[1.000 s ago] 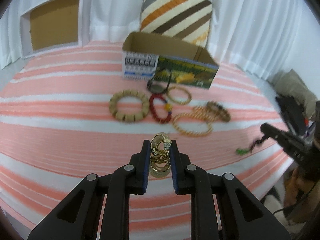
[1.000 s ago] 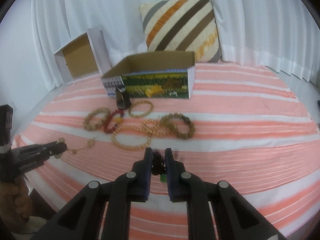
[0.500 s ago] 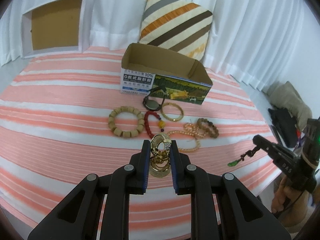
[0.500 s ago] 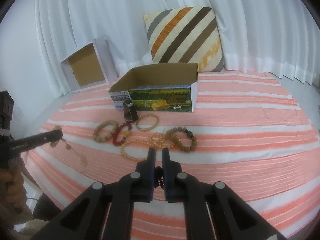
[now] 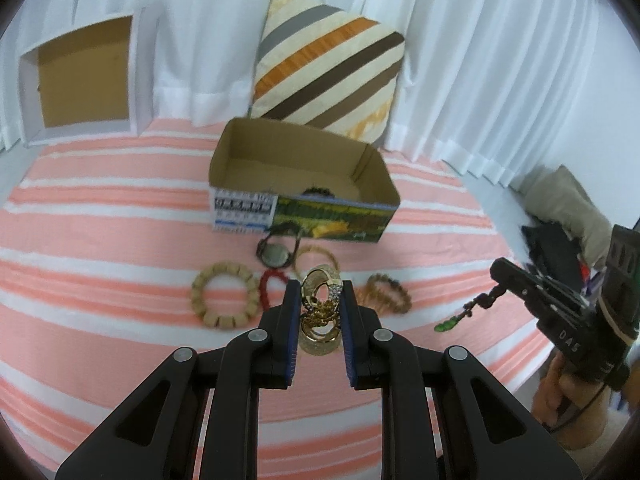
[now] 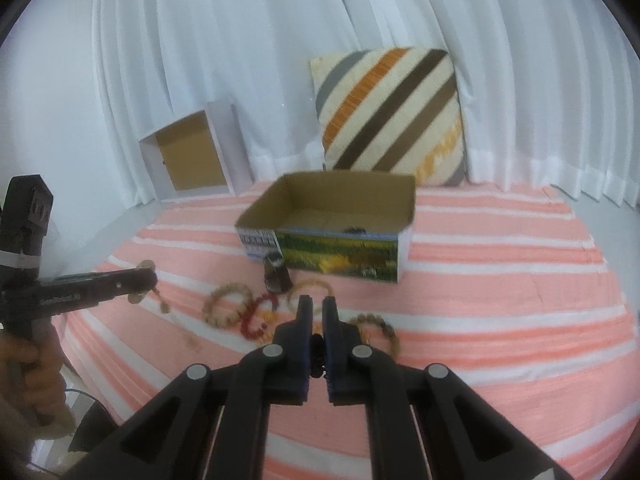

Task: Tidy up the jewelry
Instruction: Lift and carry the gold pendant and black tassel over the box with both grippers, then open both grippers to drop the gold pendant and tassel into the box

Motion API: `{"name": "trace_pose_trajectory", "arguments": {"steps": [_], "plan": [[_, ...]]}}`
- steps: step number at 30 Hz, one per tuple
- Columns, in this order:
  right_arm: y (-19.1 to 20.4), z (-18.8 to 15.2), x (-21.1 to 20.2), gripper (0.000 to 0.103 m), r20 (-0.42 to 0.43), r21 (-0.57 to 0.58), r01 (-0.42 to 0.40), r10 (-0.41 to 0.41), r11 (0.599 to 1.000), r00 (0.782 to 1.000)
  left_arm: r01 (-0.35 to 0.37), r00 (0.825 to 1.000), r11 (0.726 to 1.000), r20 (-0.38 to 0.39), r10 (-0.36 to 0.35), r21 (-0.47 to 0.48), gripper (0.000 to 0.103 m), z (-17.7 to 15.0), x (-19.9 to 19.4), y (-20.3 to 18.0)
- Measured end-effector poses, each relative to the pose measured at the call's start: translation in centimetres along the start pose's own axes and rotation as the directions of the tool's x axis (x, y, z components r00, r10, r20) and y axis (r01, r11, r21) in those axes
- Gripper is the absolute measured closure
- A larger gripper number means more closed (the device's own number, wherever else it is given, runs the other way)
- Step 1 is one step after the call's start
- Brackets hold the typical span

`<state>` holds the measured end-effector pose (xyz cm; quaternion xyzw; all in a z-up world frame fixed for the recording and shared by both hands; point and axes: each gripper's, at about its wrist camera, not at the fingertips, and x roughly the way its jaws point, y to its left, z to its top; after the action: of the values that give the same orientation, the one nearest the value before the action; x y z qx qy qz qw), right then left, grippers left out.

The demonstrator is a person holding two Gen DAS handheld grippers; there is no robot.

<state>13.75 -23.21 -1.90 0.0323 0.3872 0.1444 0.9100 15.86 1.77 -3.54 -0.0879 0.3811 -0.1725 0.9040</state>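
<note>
My left gripper (image 5: 320, 292) is shut on a gold ring necklace (image 5: 320, 312) and holds it above the striped bed. My right gripper (image 6: 317, 308) is shut on a dark beaded piece with a green pendant (image 5: 448, 325), which hangs below it in the left wrist view. The open cardboard box (image 5: 304, 200) stands behind, with a dark item inside (image 5: 318, 191). In front of it lie a watch (image 5: 276, 254), a wooden bead bracelet (image 5: 224, 300), a red bracelet (image 5: 266, 290), a gold bangle (image 5: 316, 256) and a brown bead bracelet (image 5: 386, 298).
A striped pillow (image 5: 328, 68) leans on the white curtain behind the box. A white box with a brown inside (image 5: 84, 80) stands at the back left. Dark clutter (image 5: 556, 248) lies off the bed's right edge.
Both grippers have risen and drawn back from the bed with their pieces. The box's inside has come into view.
</note>
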Motion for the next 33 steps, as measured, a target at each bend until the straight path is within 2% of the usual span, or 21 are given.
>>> {"name": "trace_pose_trajectory", "arguments": {"steps": [6,11,16,22,27,28,29,30,31,32,33], "plan": [[0.4,3.9,1.0,0.098,0.046,-0.043,-0.024,0.026,0.999,0.999,0.035,0.999,0.999,0.008,-0.035,0.007,0.086,5.4,0.3,-0.1],[0.4,8.4,2.9,0.099,0.082,-0.049,-0.047,0.05,0.998,0.995,0.025,0.999,0.999,0.043,-0.026,0.03,0.086,10.4,1.2,-0.1],[0.2,13.2,6.7,0.099,0.107,-0.057,-0.051,0.057,0.997,0.993,0.021,0.999,0.999,0.033,-0.022,0.031,0.086,14.6,4.8,0.3],[-0.9,16.1,13.0,0.099,0.076,-0.056,-0.036,0.04,0.998,0.996,-0.01,1.0,1.0,0.005,0.01,0.01,0.086,17.1,10.5,1.5],[-2.4,16.1,17.6,0.099,0.013,-0.018,-0.057,0.058,0.998,0.998,-0.051,0.998,0.998,-0.023,0.052,0.031,0.088,17.3,14.8,2.1],[-2.7,15.9,18.2,0.099,0.001,-0.01,-0.057,0.057,0.998,0.998,-0.073,0.997,0.997,-0.027,0.074,0.04,0.085,17.1,15.5,2.1],[-3.0,15.5,19.0,0.097,-0.015,0.002,-0.043,0.043,0.999,0.999,-0.094,0.995,0.995,-0.033,0.095,0.042,0.065,16.8,16.1,2.2],[-3.2,15.3,19.5,0.082,-0.024,0.01,-0.032,0.032,0.999,0.999,-0.111,0.993,0.993,-0.039,0.113,0.037,0.028,16.5,16.7,2.4],[-3.6,14.8,19.9,0.067,-0.033,0.024,-0.026,0.027,0.999,0.999,-0.125,0.991,0.992,-0.034,0.126,0.028,0.015,16.3,16.9,2.6],[-3.8,14.6,20.2,0.033,-0.035,0.035,-0.03,0.031,0.999,0.999,-0.144,0.989,0.989,-0.014,0.145,0.019,0.01,16.0,16.8,2.9],[-4.3,14.1,20.2,0.025,-0.024,0.059,-0.034,0.035,0.998,0.999,-0.153,0.988,0.988,-0.006,0.153,0.02,0.01,15.8,16.8,3.0]]}}
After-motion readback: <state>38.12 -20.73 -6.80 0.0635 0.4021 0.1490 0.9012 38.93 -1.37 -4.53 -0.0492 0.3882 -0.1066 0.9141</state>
